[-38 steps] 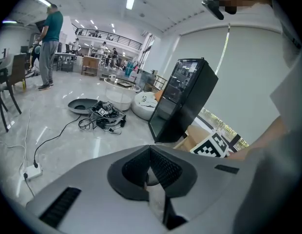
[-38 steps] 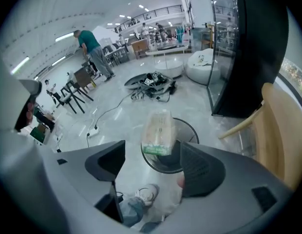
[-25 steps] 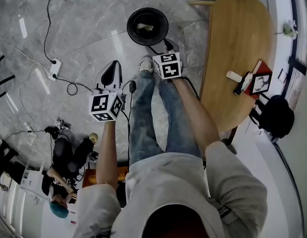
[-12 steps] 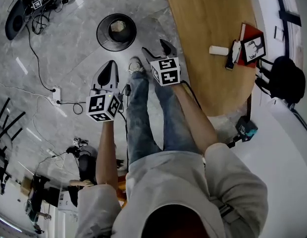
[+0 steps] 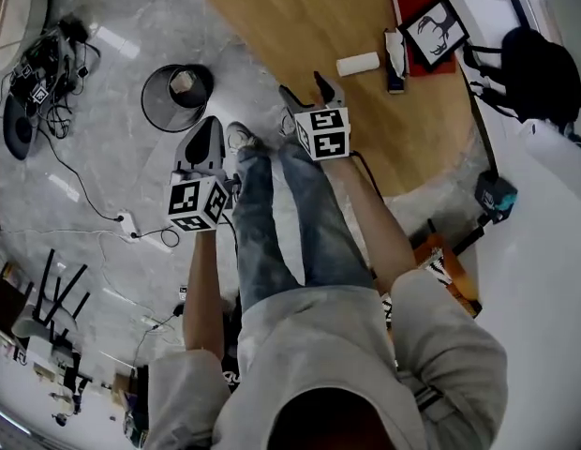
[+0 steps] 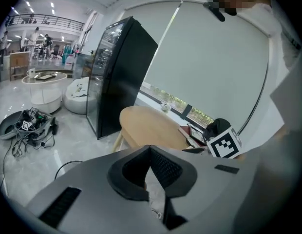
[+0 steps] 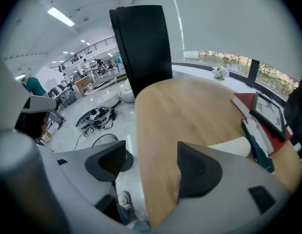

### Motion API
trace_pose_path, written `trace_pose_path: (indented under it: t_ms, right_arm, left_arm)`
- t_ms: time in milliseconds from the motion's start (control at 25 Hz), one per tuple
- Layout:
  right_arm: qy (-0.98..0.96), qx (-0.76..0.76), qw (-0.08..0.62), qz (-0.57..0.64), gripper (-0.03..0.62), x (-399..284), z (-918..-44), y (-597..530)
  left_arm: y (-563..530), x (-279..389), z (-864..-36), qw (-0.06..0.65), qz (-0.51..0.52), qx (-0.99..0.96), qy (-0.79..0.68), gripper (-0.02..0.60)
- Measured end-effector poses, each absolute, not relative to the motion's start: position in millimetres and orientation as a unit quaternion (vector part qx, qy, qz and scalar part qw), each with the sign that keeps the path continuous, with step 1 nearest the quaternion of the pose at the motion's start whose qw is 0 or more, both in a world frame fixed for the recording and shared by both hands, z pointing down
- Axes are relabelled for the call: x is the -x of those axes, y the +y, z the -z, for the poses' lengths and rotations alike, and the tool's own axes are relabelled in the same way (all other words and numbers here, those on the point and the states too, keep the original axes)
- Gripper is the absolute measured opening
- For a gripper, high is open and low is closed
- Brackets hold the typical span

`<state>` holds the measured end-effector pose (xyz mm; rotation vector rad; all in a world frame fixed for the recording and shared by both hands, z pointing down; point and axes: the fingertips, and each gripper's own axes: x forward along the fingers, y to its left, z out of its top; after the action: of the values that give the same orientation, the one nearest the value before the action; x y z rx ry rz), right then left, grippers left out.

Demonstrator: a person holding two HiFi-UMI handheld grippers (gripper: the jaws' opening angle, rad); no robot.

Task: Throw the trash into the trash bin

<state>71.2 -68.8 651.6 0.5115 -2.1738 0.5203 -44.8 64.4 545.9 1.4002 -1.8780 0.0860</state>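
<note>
Right now our L gripper [image 6: 150,152] has its jaws pressed together w/ nothing between them. R gripper [image 7: 152,156] jaws stand apart, empty, at the wooden table [image 5: 300,26] edge. The trash bin [image 5: 155,111] sits on the floor, upper left of head view, w/ pale crumpled trash [image 5: 184,82] inside.

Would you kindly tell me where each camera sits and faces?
Head view: on the person's head, facing steeply down at trash bin and wooden table; arms, legs, left gripper, right gripper show.
Left gripper view: on that gripper, facing the table along shut jaws; right gripper's marker cube shows.
Right gripper view: on that gripper, facing across the table between open jaws.
Shared: head and right gripper views both show the white roll.
</note>
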Motion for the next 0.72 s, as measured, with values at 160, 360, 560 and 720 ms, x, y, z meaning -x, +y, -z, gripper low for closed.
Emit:
trace_pose_path:
  t_ms: [160, 360, 560, 720]
  right_arm:
    - [-0.85, -0.248, 0.415, -0.209, 0.334, -115.9, -654.8, -107.5]
    - [-0.833, -0.283, 0.423, -0.217, 0.334, -163.4, -664.0, -147.6]
    - [-0.823, -0.294, 0.434, -0.218, 0.336, -189.6, -672.8, -174.6]
    - [-0.821, -0.283, 0.442, -0.225, 0.336, -193.1, -684.3, -189.2]
  left_arm:
    - [29.7, 26.2, -545.2, 0.387, -0.047, -0.576, -0.718, 0.018]
    - [-0.7, 5.7, -547.2, 0.389, -0.06, -0.597, -0.699, 0.018]
    - [-18.8, -9.7, -549.2, 0.392, -0.07, -0.607, -0.688, 0.018]
    - [-30.4, -15.2, -550.2, 0.393, -0.075, -0.61, -0.684, 0.018]
